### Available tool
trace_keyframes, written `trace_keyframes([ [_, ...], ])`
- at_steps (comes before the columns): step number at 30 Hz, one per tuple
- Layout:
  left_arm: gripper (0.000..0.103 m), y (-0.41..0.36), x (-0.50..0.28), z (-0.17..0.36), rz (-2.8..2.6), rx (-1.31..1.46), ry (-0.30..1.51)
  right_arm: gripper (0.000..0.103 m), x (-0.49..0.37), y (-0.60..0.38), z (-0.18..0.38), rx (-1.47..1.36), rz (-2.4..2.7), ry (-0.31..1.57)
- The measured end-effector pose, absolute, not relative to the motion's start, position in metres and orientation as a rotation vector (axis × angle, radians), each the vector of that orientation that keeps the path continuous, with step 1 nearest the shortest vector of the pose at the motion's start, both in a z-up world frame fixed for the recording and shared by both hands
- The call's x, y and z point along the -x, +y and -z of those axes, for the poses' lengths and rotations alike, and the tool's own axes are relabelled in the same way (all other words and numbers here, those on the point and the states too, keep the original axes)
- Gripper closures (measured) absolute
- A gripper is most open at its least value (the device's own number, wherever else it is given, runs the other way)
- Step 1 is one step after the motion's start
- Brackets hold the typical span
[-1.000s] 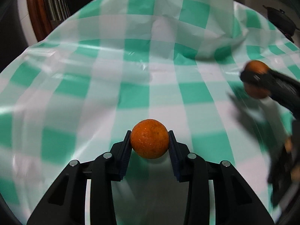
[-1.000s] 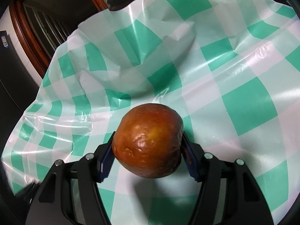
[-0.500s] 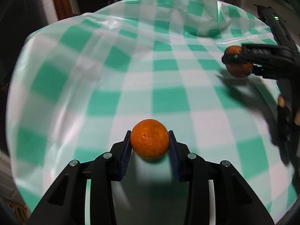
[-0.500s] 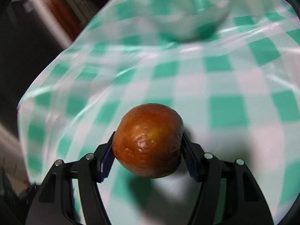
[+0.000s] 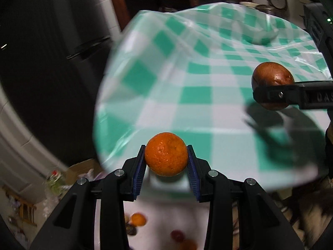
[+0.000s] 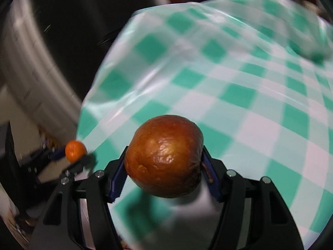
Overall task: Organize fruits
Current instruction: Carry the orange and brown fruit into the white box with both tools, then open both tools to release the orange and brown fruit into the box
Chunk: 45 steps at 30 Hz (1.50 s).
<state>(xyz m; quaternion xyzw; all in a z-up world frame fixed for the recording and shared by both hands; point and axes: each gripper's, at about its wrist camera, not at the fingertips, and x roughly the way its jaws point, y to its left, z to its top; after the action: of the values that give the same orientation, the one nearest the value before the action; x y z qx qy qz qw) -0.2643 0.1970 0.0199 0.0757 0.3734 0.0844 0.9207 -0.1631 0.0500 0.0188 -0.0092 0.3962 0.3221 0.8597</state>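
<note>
My left gripper is shut on a small orange mandarin and holds it in the air over the near left edge of the table. My right gripper is shut on a brown-red wrinkled fruit, also lifted above the cloth. The brown fruit shows at the right of the left wrist view, clamped in the right gripper. The mandarin shows at the left of the right wrist view. Several loose fruits lie on a white surface below the left gripper.
A green and white checked tablecloth covers the table, with a raised fold at the far right. A dark cabinet stands to the left. Clutter sits on the floor at lower left.
Both grippers have pulled back and swung left with their fruits held. The table's left edge, the dark cabinet and the fruits below have come into view.
</note>
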Motion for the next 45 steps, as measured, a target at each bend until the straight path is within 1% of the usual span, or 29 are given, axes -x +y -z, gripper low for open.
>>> trace_keyframes([
  [5,0.067,0.229,0.310,-0.016,-0.264,-0.103,0.773,0.038,0.204,0.091,-0.028,0.126,-0.824,0.783],
  [10,0.067,0.260,0.349,0.002,-0.375,-0.093,0.830,0.038,0.249,0.133,-0.028,0.249,-0.985,0.750],
  [14,0.067,0.287,0.372,0.030,-0.447,-0.050,0.897,0.038,0.284,0.165,-0.013,0.368,-1.103,0.767],
  [19,0.067,0.317,0.381,0.069,-0.458,0.075,1.003,0.038,0.312,0.198,0.026,0.532,-1.189,0.852],
  [25,0.067,0.337,0.378,0.108,-0.475,0.189,1.113,0.038,0.312,0.242,0.084,0.751,-1.147,0.938],
  [32,0.067,0.337,0.374,0.134,-0.488,0.302,1.187,0.038,0.274,0.281,0.144,0.890,-1.018,1.053],
  [34,0.067,0.335,0.367,0.145,-0.493,0.317,1.232,0.038,0.273,0.289,0.160,0.938,-0.990,1.084],
  [36,0.067,0.334,0.364,0.157,-0.499,0.338,1.276,0.038,0.275,0.296,0.169,0.994,-0.983,1.081],
  [39,0.067,0.336,0.361,0.172,-0.503,0.375,1.314,0.038,0.278,0.303,0.181,1.032,-0.991,1.125],
  [45,0.066,0.333,0.360,0.180,-0.505,0.374,1.328,0.038,0.280,0.305,0.193,1.074,-0.963,1.160],
])
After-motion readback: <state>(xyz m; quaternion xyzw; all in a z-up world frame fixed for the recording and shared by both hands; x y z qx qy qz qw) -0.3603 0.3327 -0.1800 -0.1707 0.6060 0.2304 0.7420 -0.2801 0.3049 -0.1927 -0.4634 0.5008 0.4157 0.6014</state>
